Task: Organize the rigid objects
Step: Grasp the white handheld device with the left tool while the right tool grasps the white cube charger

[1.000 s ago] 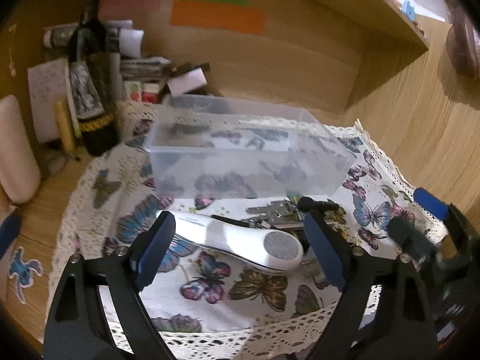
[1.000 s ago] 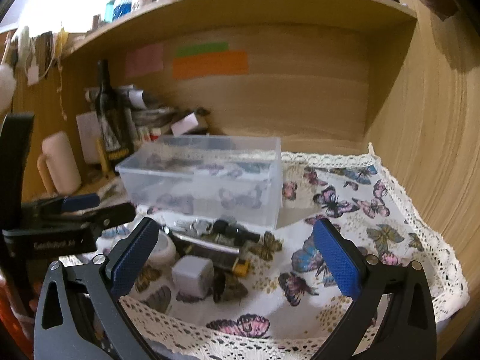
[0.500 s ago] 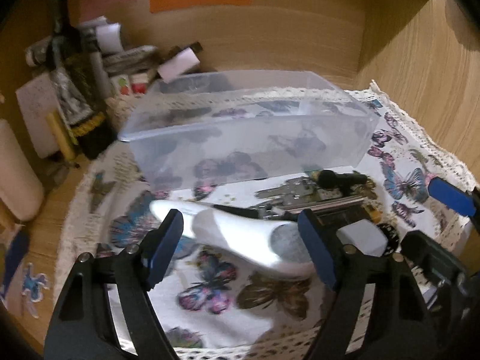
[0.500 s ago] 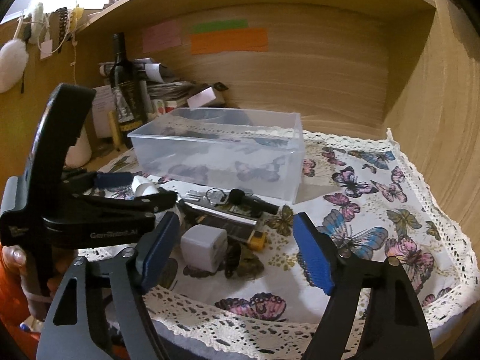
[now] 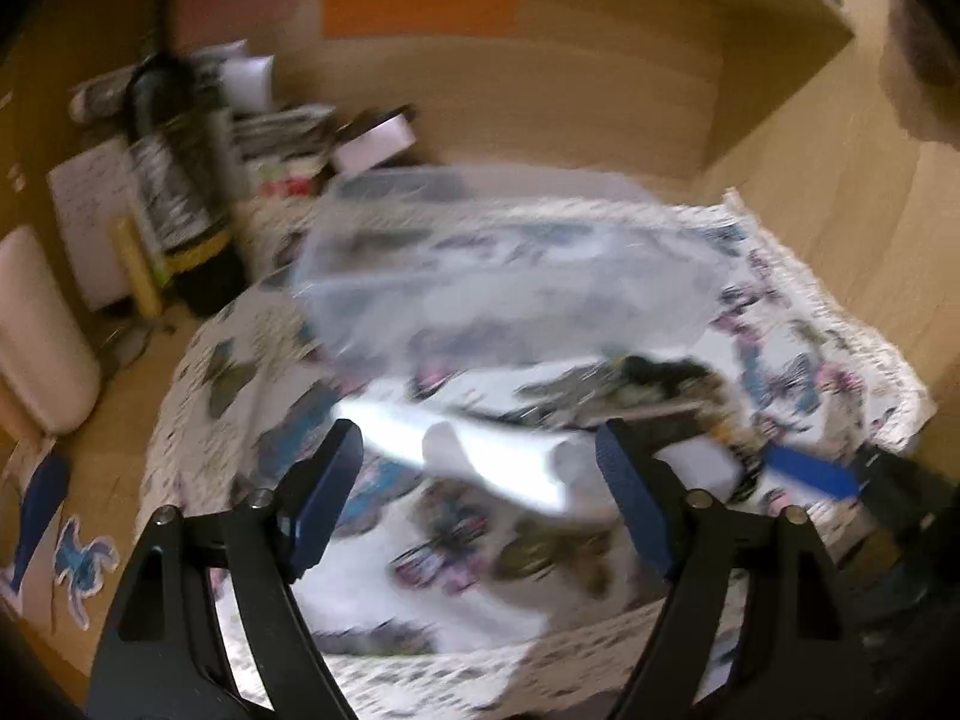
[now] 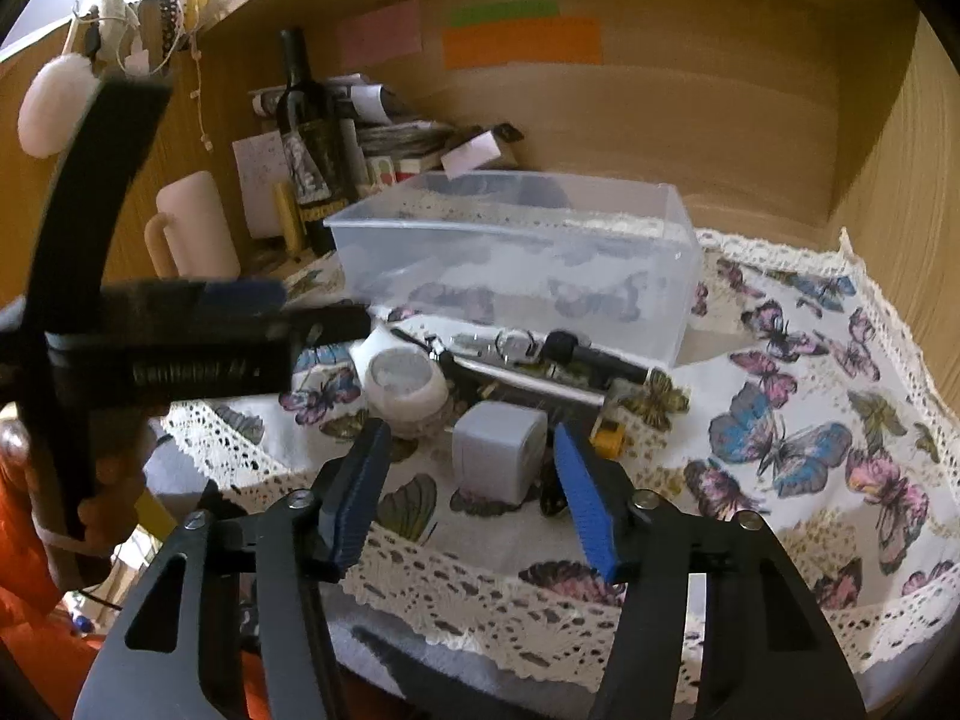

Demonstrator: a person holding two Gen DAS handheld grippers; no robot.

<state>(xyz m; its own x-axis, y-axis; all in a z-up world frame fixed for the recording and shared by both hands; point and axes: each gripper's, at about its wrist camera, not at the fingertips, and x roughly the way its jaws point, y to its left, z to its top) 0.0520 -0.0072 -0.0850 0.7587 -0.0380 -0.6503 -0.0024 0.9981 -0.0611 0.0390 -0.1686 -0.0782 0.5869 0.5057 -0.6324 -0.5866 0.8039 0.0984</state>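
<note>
The task looks to be only at its beginning. The clear plastic box [image 6: 516, 264] stands on the cloth and, as far as its cloudy walls let me see, nothing is inside it yet. All the small rigid things lie on the cloth just in front of it: a white handheld device [image 6: 402, 384] with a round grey face, a grey cube charger [image 6: 498, 456], a bunch of keys [image 6: 510, 345], and a long dark object [image 6: 576, 372] whose kind I cannot tell.

In the right wrist view the right gripper [image 6: 471, 489] has its jaws spread, with the grey cube charger between them at 12 o'clock; I cannot tell if the pads touch it. The left gripper [image 6: 198, 330] enters at 9 o'clock and points to the white handheld device. In the left wrist view, which is strongly blurred, the left gripper's jaws are spread wide and the white device lies across the gap at 12 o'clock, not pinched. So I judge that both first picks are in preparation and every object is left to move.

The surface is a white cloth with butterflies and a lace border [image 6: 810, 408], on a wooden desk with wooden walls. At 11 o'clock stand a dark wine bottle [image 6: 309, 138] and a pale mug [image 6: 192, 228]; coloured paper notes [image 6: 522, 39] stick on the back wall.
</note>
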